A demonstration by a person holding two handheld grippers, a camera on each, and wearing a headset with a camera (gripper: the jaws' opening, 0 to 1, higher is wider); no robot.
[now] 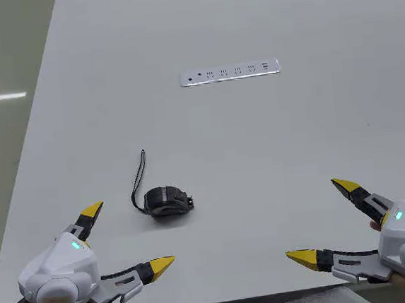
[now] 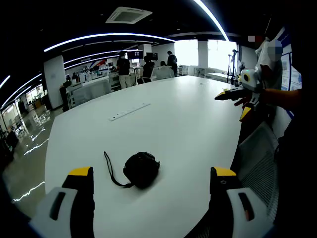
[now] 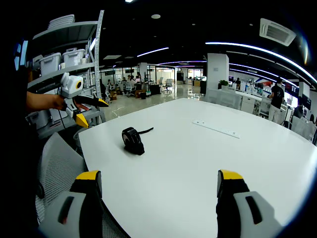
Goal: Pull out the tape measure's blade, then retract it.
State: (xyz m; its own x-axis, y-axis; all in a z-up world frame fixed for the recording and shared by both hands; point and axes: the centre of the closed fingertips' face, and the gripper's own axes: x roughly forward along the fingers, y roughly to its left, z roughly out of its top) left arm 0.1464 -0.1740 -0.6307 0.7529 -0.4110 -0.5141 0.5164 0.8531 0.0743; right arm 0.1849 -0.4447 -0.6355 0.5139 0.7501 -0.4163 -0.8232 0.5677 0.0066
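**Both grippers open, tape measure lying free near the desk's front edge**

The left gripper (image 1: 128, 236), white-bodied with yellow-tipped jaws, hovered low over the front-left part of the desk, jaws spread wide and holding nothing. The right gripper (image 1: 318, 219) mirrored it over the front-right part, also wide open and empty. Both pointed forward and slightly inward, well apart from each other.

Between them, nearer the left one, the compact black tape measure (image 1: 168, 200) lay on the plain white desk (image 1: 293, 136), close to the front edge and left of centre. Its thin black wrist strap (image 1: 139, 175) trailed toward the far edge. A flat white power strip (image 1: 230, 72) lay well beyond it.

The case looked hard and dense for its size, probably rubber-coated and not slippery. One gripper would best clamp it across its flat sides. The blade, judged thin and springy, would want a pinch at its end hook — which side that faced could not be told — and a controlled return.
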